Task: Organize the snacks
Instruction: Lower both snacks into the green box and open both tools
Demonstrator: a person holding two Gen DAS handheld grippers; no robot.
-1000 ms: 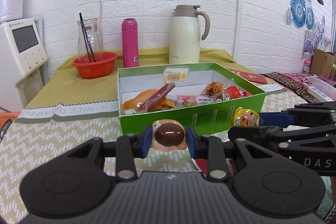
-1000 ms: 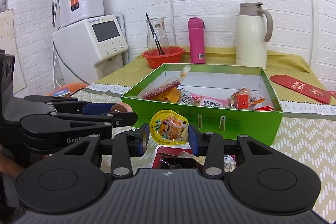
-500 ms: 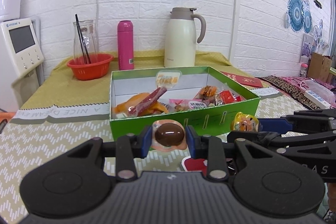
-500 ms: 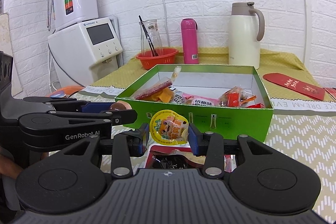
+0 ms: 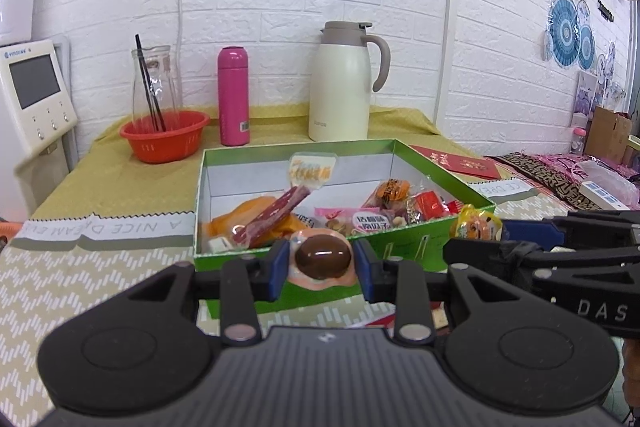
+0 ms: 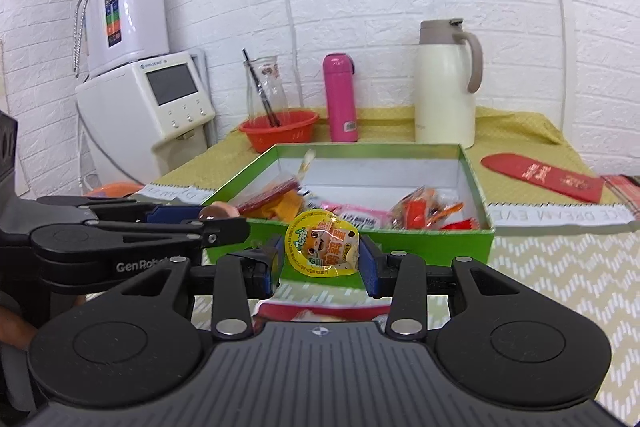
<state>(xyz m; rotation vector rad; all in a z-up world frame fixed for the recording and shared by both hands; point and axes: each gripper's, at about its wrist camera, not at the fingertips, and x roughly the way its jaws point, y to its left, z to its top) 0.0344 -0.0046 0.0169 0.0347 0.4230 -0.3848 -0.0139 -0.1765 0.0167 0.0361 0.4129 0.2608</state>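
snacks lie in the green box [image 5: 400, 247]; my left gripper [image 5: 322, 261] pinches a brown jelly cup [image 5: 322, 259], my right gripper [image 6: 322, 255] a yellow one [image 6: 321, 247], both raised near its front wall, i judge for dropping inside.

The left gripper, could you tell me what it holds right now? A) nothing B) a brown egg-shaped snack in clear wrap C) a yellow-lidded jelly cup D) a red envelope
B: the left gripper is shut on the brown egg-shaped snack, its blue pads pressing both sides of it, just short of the green box; the yellow-lidded jelly cup sits in the right gripper.
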